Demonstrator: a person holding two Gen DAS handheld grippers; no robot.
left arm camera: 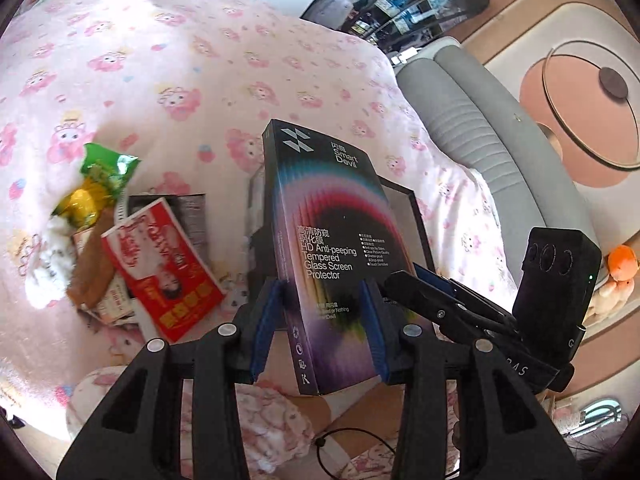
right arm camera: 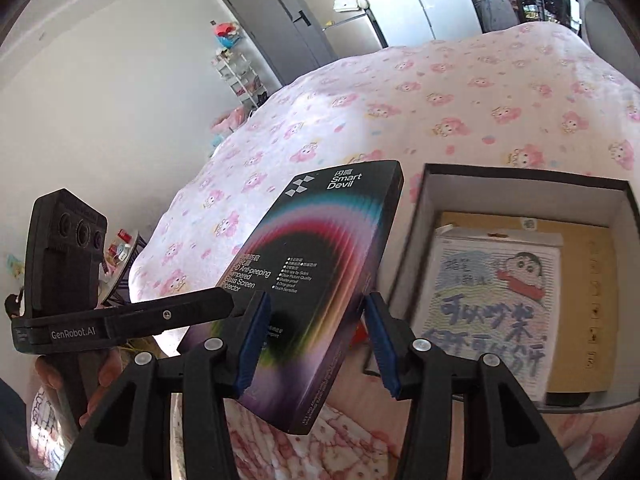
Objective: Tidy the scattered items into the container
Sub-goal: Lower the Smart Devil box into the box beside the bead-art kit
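A dark "Smart Devil" screen protector box [left arm camera: 324,240] is held above the pink bedspread. My left gripper [left arm camera: 318,330] is shut on its lower part, and my right gripper [right arm camera: 316,340] is shut on the same box [right arm camera: 320,276] from the other side. The black open container [right arm camera: 600,208] lies on the bed to the right of the box and holds a cartoon card [right arm camera: 496,308] on yellow cardboard. In the left wrist view the container's rim [left arm camera: 412,208] shows behind the box. A red packet [left arm camera: 160,268] and a green-yellow snack bag [left arm camera: 100,184] lie scattered to the left.
The bed with its pink patterned cover [left arm camera: 200,60] fills both views. A grey padded headboard [left arm camera: 472,128] runs along the right in the left wrist view. A small table with clutter [right arm camera: 124,248] stands beside the bed, and a grey wardrobe [right arm camera: 276,24] stands further back.
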